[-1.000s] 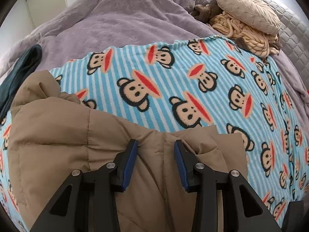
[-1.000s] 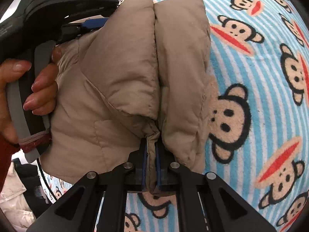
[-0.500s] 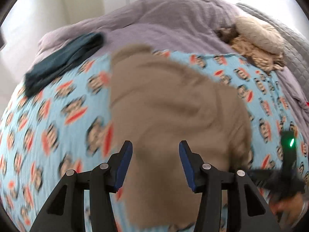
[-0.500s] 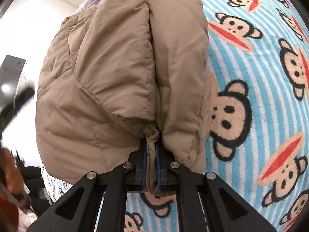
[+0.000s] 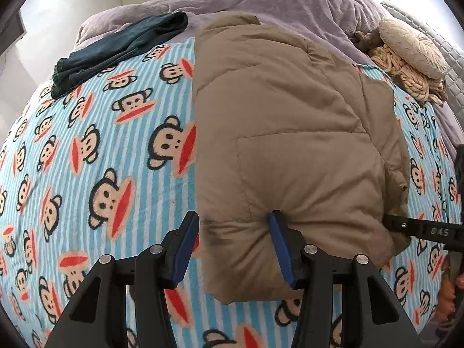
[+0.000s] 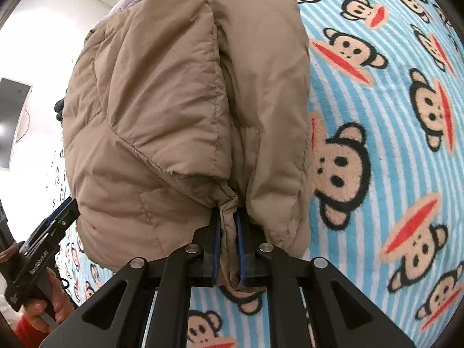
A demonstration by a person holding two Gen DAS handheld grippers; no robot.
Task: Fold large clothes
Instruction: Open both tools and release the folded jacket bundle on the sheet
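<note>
— Nearest the left camera, what do you make of the left gripper [image 5: 234, 246]?

— Its jaws stand wide and hold nothing. One blue pad presses the near hem of the coat [image 5: 290, 150], the other sits just off the coat's left edge, over the blanket [image 5: 95, 156]. A second ago those pads were buried in the fabric at a narrower gap; half a second ago the view was blurred in motion. So it has let go and pulled back.

— And the right gripper [image 6: 229, 246]?

— Unchanged: jaws narrow, clamped on a pinch of coat hem, as in both earlier views.

— Where does the coat lie now?

— Folded into a puffy bundle on the blanket, one half doubled over the other, a seam running away from the right jaws. It reaches toward the purple duvet [image 5: 275, 3].

— Meaning?

— I'd judge one fold is laid down and the left tool is free for a new hold. Puffy fill may spring open if the right lets go.

— Farther off?

— A dark garment [image 5: 121, 46] at the left and a beige cushion [image 5: 411, 46] at the right, well apart from the coat.
</note>
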